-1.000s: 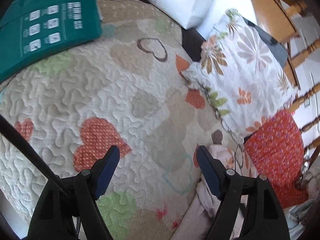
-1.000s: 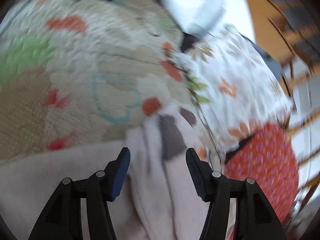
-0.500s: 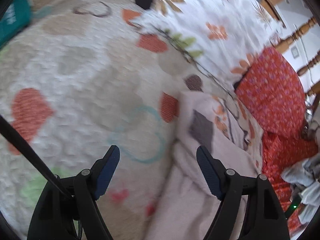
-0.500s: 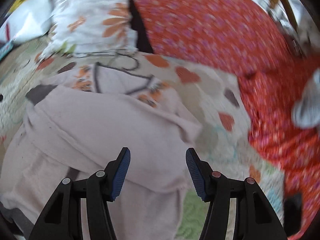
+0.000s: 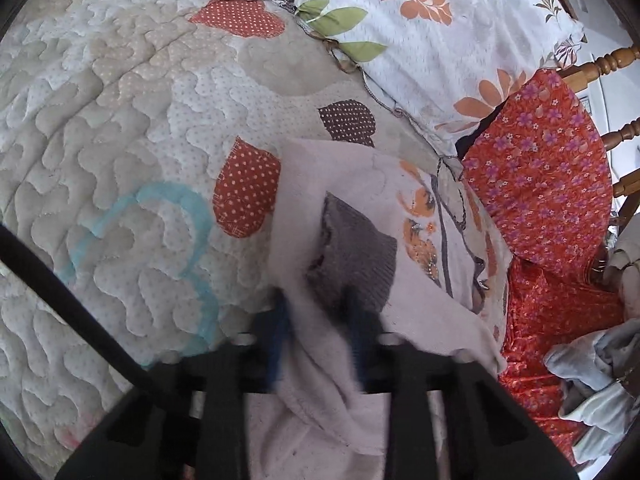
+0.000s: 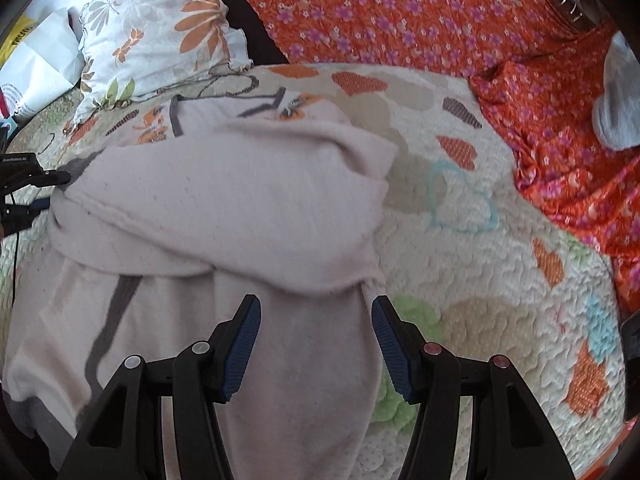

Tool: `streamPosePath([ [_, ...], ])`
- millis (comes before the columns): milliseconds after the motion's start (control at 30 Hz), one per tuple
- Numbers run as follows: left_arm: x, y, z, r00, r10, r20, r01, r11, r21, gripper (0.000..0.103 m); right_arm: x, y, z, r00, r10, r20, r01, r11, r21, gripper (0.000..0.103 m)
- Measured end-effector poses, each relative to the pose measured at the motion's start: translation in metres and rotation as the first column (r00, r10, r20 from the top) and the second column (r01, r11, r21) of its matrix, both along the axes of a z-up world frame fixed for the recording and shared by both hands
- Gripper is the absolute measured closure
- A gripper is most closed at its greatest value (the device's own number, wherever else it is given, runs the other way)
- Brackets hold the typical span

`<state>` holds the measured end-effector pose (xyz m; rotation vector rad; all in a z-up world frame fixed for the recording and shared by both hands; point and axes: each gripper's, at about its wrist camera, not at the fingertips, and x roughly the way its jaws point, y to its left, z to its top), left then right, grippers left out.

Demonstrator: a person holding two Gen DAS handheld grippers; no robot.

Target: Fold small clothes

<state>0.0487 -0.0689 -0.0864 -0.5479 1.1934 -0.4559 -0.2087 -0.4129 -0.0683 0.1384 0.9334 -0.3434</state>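
Note:
A small pale pink garment (image 6: 224, 216) with grey trim and an orange print lies partly folded on a quilted heart-patterned bedspread (image 6: 500, 280). In the left wrist view the garment (image 5: 360, 208) shows a grey cuff (image 5: 356, 256). My left gripper (image 5: 320, 320) is blurred, its jaws narrowed around a fold of the pink fabric near the cuff. My right gripper (image 6: 316, 336) is open just above the garment's lower part, holding nothing. The left gripper also shows at the left edge of the right wrist view (image 6: 24, 196).
A white floral pillow (image 5: 440, 40) and an orange-red floral cushion (image 5: 548, 184) lie beyond the garment. Orange-red floral cloth (image 6: 440, 12) runs along the far side. Grey-white clothes (image 5: 592, 376) lie at the right. A wooden bed rail (image 5: 600, 64) stands behind.
My left gripper has moved right onto the garment and closed its jaws on a fold by the grey cuff. My right gripper has stayed open and shifted slightly over the garment.

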Motion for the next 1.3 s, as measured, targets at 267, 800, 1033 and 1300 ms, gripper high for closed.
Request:
streamPosePath([
  [267, -0.033, 0.018, 0.022, 0.999, -0.035, 0.025, 0.033, 0.996, 0.087, 0.089, -0.017, -0.023, -0.026, 0.998, -0.051, 0.023, 0.05, 0.996, 0.069, 0.04],
  [800, -0.037, 0.054, 0.033, 0.999, 0.001, 0.053, -0.005, 0.997, 0.078, 0.071, 0.023, -0.047, 0.01, 0.985, -0.109, 0.135, 0.087, 0.984, 0.157, 0.039],
  [1033, -0.036, 0.048, 0.03, 0.999, -0.015, 0.039, 0.012, 0.996, 0.09, 0.067, 0.107, -0.08, -0.005, 0.993, -0.116, -0.01, 0.115, 0.968, 0.223, 0.082],
  [1300, -0.044, 0.049, 0.036, 0.997, -0.038, 0.061, 0.03, 0.993, 0.115, 0.057, 0.106, -0.081, 0.022, 0.982, -0.182, 0.039, 0.176, 0.976, 0.132, 0.075],
])
